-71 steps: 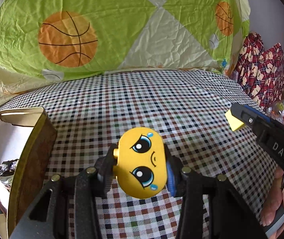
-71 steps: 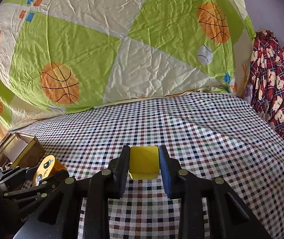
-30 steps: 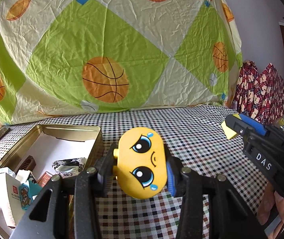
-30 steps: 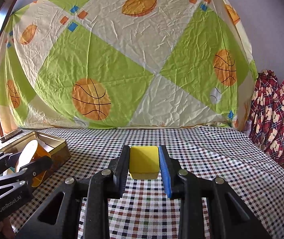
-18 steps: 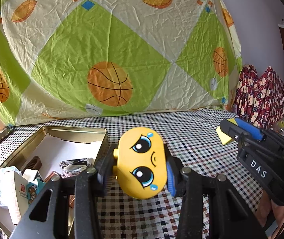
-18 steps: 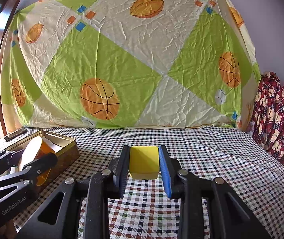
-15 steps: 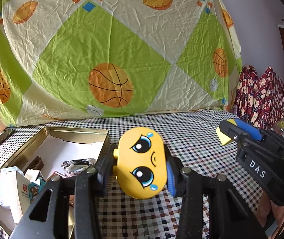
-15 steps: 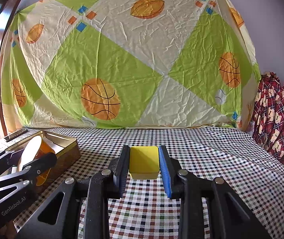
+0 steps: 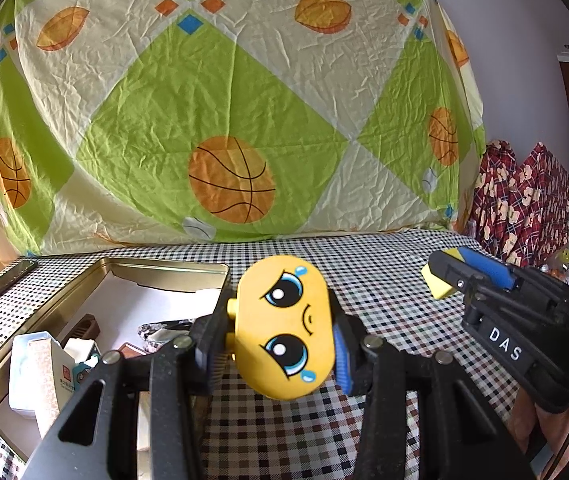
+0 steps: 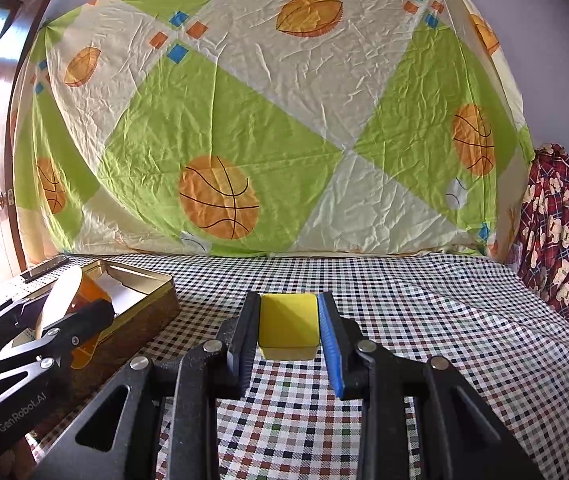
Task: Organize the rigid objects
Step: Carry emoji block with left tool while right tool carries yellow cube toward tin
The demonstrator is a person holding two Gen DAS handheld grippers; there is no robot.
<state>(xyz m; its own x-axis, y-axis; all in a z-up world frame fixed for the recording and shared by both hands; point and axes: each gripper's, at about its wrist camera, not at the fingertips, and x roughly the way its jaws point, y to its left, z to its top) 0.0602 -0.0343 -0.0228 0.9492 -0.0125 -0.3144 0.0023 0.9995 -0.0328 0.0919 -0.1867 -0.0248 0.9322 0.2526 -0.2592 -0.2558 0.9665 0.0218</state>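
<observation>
My left gripper [image 9: 280,340] is shut on a yellow oval toy with a crying cartoon face [image 9: 284,328], held above the checked cloth just right of an open gold tin [image 9: 164,270]. My right gripper [image 10: 287,328] is shut on a small yellow block [image 10: 288,326]. In the left wrist view that right gripper [image 9: 440,280] comes in from the right with the yellow block [image 9: 436,286] at its tip. The right wrist view shows the left gripper [image 10: 68,320] at the left with the orange-backed toy [image 10: 80,300] over the tin [image 10: 148,304].
The tin holds small boxes [image 9: 44,364], a dark comb-like piece [image 9: 84,326] and a wrapped item [image 9: 160,330]. A green and cream basketball sheet [image 9: 224,120] hangs behind the checked table [image 10: 404,312]. Red patterned fabric [image 10: 564,236] hangs at the right. A dark flat bar [image 9: 8,278] lies far left.
Both grippers have drifted slightly left with their loads; the tin now shows a little more in the left wrist view. Neither grip has altered.
</observation>
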